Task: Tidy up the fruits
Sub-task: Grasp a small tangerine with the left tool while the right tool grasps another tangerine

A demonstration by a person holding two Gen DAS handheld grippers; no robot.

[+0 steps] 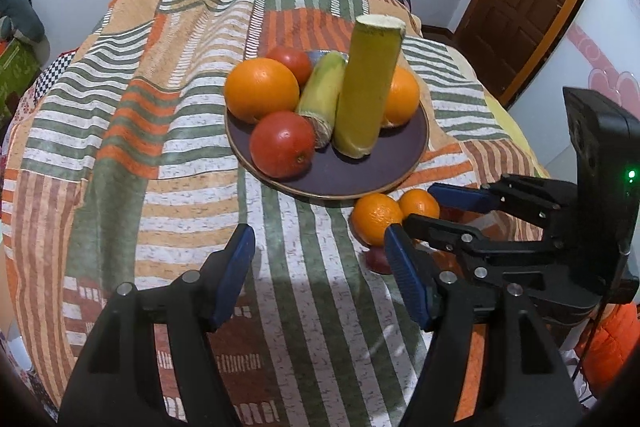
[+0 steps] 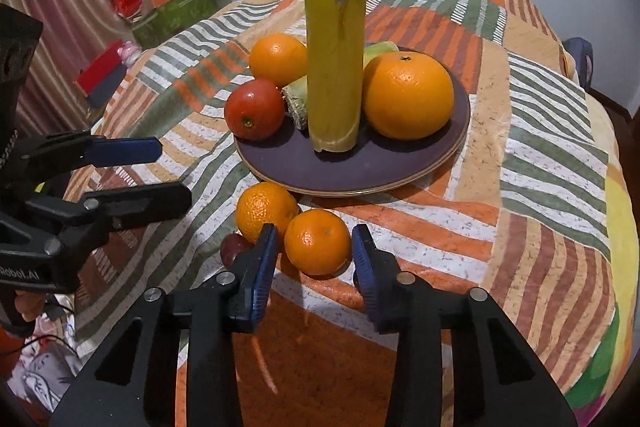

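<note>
Small orange: on the patchwork cloth, just before the plate, between the right gripper fingers.
Right jaws: parted around it; contact unclear.
Second orange: touching it.
Left gripper: jaws wide apart, holding nothing.
Plate: oranges, tomatoes, upright green stalk.

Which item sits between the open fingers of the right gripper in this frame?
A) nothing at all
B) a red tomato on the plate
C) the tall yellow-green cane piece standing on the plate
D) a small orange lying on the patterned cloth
D: in the right wrist view the right gripper straddles a small orange on the striped patchwork cloth, its blue pads apart on either side, near the dark round plate.
</note>
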